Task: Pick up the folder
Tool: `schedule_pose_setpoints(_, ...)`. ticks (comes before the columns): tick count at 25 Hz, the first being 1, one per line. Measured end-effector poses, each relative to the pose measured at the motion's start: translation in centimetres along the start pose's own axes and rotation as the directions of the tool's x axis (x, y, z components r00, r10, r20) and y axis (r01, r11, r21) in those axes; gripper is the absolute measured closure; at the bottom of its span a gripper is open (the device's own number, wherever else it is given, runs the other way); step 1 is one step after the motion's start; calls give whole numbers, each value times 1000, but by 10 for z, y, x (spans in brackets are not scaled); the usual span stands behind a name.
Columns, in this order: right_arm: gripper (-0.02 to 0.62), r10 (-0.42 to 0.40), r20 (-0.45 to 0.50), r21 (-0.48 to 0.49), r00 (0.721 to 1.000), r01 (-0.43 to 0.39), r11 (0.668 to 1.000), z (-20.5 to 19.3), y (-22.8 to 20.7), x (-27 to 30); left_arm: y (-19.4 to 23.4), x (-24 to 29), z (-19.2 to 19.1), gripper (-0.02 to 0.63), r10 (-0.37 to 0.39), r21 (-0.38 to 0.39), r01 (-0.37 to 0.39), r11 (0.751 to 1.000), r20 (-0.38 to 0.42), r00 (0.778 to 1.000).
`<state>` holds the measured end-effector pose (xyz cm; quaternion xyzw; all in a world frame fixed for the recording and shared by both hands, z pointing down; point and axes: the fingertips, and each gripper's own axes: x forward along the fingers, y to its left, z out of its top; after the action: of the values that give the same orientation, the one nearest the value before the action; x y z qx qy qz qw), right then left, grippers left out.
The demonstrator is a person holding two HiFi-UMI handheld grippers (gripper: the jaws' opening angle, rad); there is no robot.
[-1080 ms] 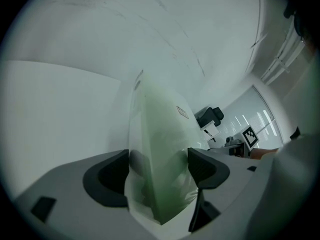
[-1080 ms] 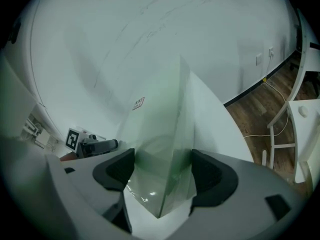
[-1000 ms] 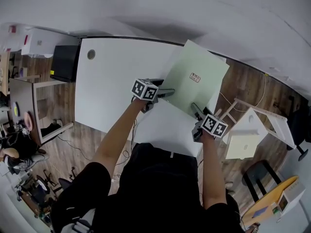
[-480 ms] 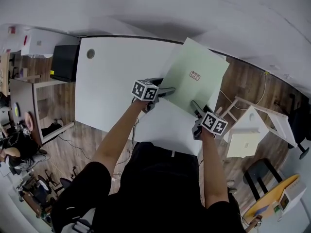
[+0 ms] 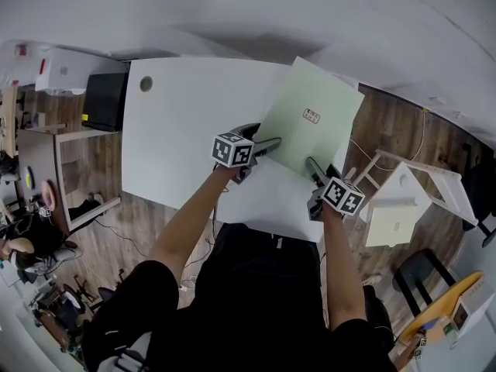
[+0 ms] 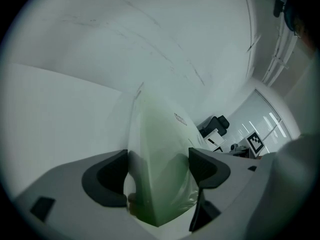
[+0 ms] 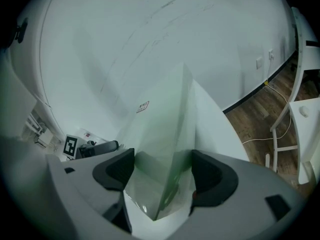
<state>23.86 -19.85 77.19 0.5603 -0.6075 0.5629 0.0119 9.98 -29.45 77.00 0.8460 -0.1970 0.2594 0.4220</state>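
The folder (image 5: 314, 122) is a pale green translucent sleeve with a small label, held over the right part of the white table (image 5: 178, 130). My left gripper (image 5: 271, 144) is shut on its near left edge. My right gripper (image 5: 312, 165) is shut on its near right corner. In the left gripper view the folder (image 6: 160, 154) bows up between the two dark pads (image 6: 112, 176). In the right gripper view the folder (image 7: 160, 149) stands folded between the pads (image 7: 212, 176), with the label farther out. The sheet's near edge is hidden inside both grippers.
A round cable hole (image 5: 146, 84) sits near the table's far left corner. A black box (image 5: 105, 99) and a white box (image 5: 62, 67) stand left of the table. A white stool (image 5: 403, 200), a cable (image 5: 418, 142) and a dark chair (image 5: 415, 273) are on the wooden floor at right.
The folder has shifted slightly up the view with both grippers still on it. The left gripper has come a little nearer the person.
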Motion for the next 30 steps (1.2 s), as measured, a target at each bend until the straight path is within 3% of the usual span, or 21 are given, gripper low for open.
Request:
schedule_pose_setpoints(11, 255, 61, 72, -168, 995, -48, 985, 9, 27, -40, -42, -35, 5, 236, 29, 68, -35, 997, 84, 996)
schedule_pose_setpoints(23, 255, 134, 150, -419, 980, -60, 906, 10, 71, -105, -103, -87, -5, 232, 63, 120, -89, 989, 200, 978)
schedule_pose_setpoints(30, 255, 239, 160, -511, 958, -127, 850, 1, 95, -133, -138, -128, -9, 230, 122, 204, -188, 961, 301, 946)
